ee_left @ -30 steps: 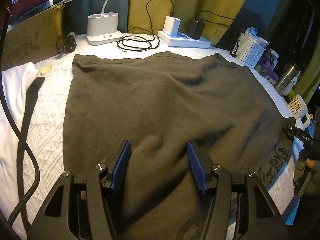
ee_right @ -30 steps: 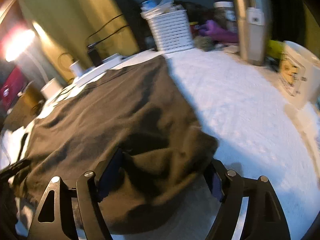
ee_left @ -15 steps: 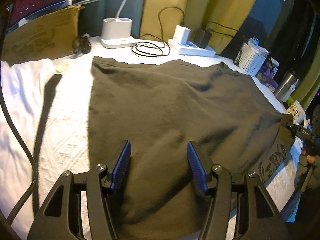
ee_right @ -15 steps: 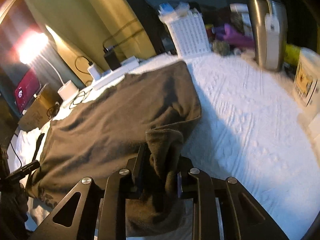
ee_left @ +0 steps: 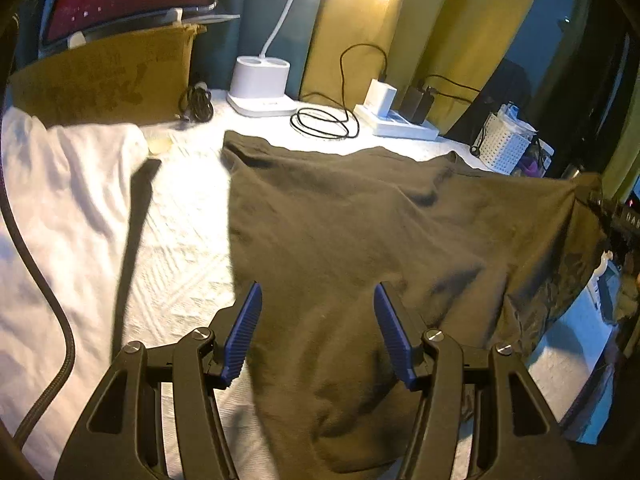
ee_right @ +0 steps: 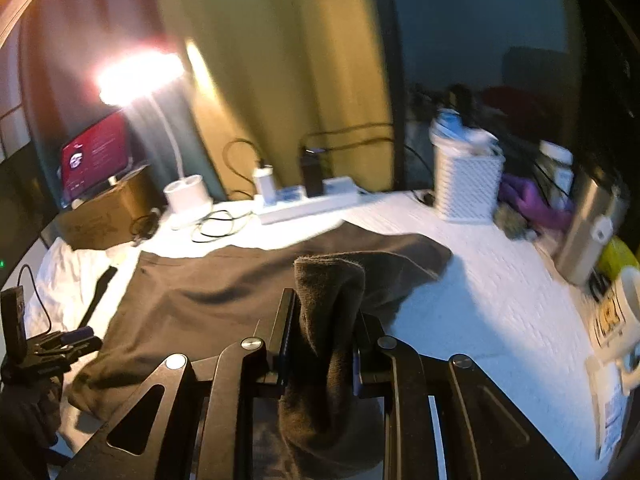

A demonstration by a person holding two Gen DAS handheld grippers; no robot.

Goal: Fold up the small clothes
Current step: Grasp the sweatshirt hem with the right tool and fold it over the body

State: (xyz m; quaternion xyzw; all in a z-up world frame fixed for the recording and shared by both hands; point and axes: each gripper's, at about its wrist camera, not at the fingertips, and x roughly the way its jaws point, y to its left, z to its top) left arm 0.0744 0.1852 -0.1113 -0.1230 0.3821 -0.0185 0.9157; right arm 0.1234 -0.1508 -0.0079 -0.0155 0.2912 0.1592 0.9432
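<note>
Cloth is now pinched and lifted: right hand-held gripper [ee_right: 320,344] has clamped the dark garment's [ee_left: 360,232] corner, left hand-held gripper [ee_left: 318,332] hangs open above it, so folding can start.

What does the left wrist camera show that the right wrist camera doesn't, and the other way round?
Only the left wrist view shows the left gripper, its jaws open over the dark garment, not pressing it. Only the right wrist view shows the right gripper with its jaws clamped on a bunched corner of that garment, plus a steel tumbler. Both show the garment on the white cover, the power strip and the white basket.
</note>
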